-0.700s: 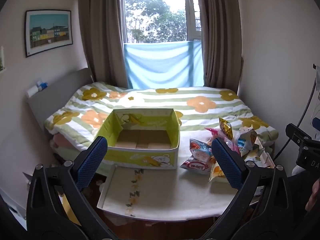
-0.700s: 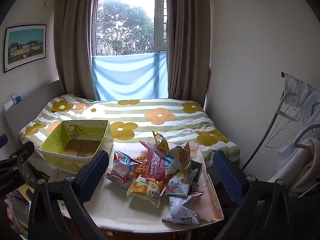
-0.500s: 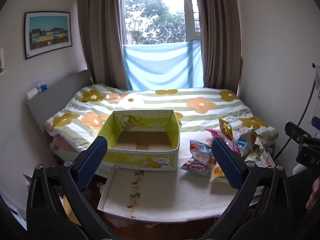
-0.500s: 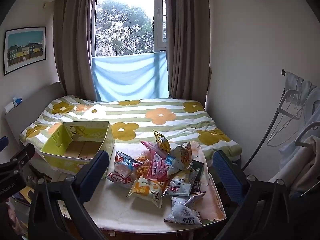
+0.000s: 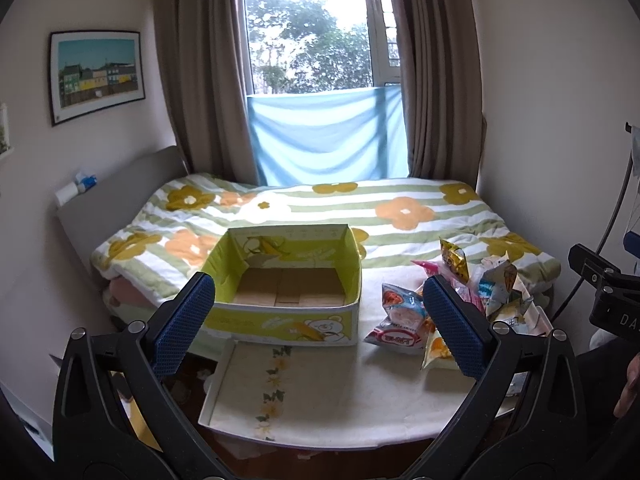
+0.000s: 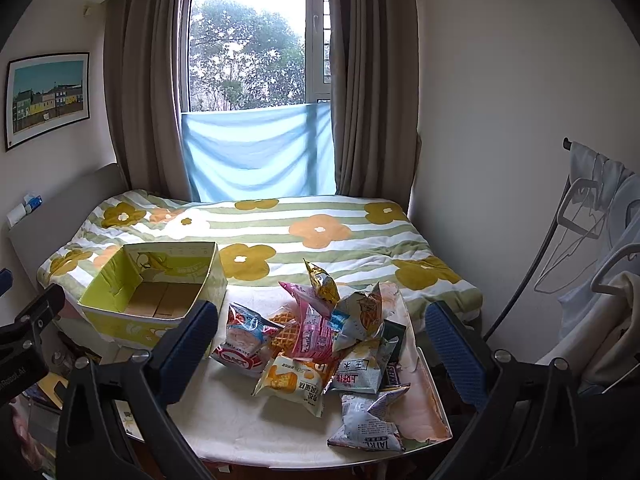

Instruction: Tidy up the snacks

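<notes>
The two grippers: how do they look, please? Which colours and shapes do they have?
The left gripper and the right gripper look alike: black angular frames with silver screws, and long fingers faced with dark blue, finely dotted pads. White lettering marks one black body.

- Your table [image 5: 328, 392], white-topped with a flower strip, stands against the bed [image 5: 360, 208].
- On its far left corner sits the open yellow box [image 5: 280, 322].
- On its right side lies the heap of snack packets [image 6: 320, 344].
</notes>
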